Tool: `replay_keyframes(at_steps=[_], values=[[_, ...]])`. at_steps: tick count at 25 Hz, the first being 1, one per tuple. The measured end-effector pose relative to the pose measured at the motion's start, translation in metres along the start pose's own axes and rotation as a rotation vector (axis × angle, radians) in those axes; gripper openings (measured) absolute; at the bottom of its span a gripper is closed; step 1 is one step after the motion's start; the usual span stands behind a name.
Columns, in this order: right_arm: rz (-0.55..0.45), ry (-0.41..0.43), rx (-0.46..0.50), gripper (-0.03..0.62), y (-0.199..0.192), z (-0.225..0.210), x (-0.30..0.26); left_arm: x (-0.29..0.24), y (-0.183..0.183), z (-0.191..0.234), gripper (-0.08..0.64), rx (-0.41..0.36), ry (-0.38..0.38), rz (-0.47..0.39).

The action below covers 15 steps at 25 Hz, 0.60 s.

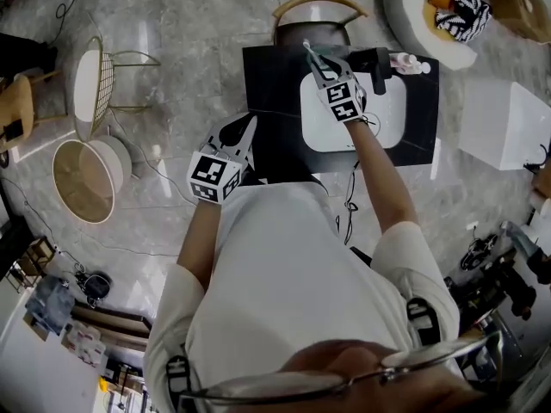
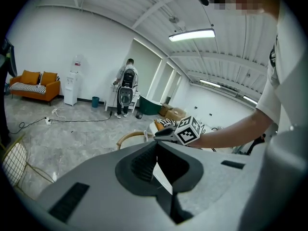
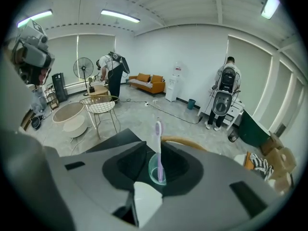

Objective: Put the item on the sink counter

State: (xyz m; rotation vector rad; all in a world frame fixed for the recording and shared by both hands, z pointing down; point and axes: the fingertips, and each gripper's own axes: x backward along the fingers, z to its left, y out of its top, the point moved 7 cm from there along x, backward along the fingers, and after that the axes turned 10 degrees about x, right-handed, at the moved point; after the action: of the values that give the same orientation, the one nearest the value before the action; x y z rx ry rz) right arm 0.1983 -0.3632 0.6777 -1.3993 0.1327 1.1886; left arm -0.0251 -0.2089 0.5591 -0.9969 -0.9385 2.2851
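My right gripper [image 1: 317, 58] is shut on a small clear teal cup [image 3: 158, 173] with a purple toothbrush [image 3: 158, 146] standing upright in it. In the head view the gripper is over the far left part of the black sink counter [image 1: 275, 80], beside the white basin [image 1: 383, 123], and the toothbrush [image 1: 308, 50] pokes out past the jaws. How high the cup is above the counter I cannot tell. My left gripper [image 1: 250, 127] hangs at the counter's near left edge, jaws together and holding nothing. Its own view looks across the room at the right gripper's marker cube [image 2: 188, 130].
A black faucet [image 1: 379, 63] and a white soap bottle [image 1: 410, 63] stand behind the basin. A wooden chair [image 1: 318, 7] sits past the counter, with a wire chair [image 1: 95, 89] and a round tub [image 1: 86, 175] to the left. A white box [image 1: 508, 127] is on the right.
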Motion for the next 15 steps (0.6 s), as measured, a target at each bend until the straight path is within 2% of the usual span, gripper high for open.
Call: replay_keyframes(at_steps=[5,10,15], values=[[-0.085,0.006,-0.211,0.086,0.003,0.004,0.039,0.0,0.001,-0.015,0.005,0.056,-0.02,-0.025],[-0.131,0.009,-0.223,0.045,0.003,0.007,0.066,0.012,-0.005,-0.018,0.005,0.07,0.023,-0.035],[-0.193,-0.009,-0.365,0.018,0.005,0.02,0.104,0.032,-0.014,-0.019,0.005,0.084,0.069,-0.051]])
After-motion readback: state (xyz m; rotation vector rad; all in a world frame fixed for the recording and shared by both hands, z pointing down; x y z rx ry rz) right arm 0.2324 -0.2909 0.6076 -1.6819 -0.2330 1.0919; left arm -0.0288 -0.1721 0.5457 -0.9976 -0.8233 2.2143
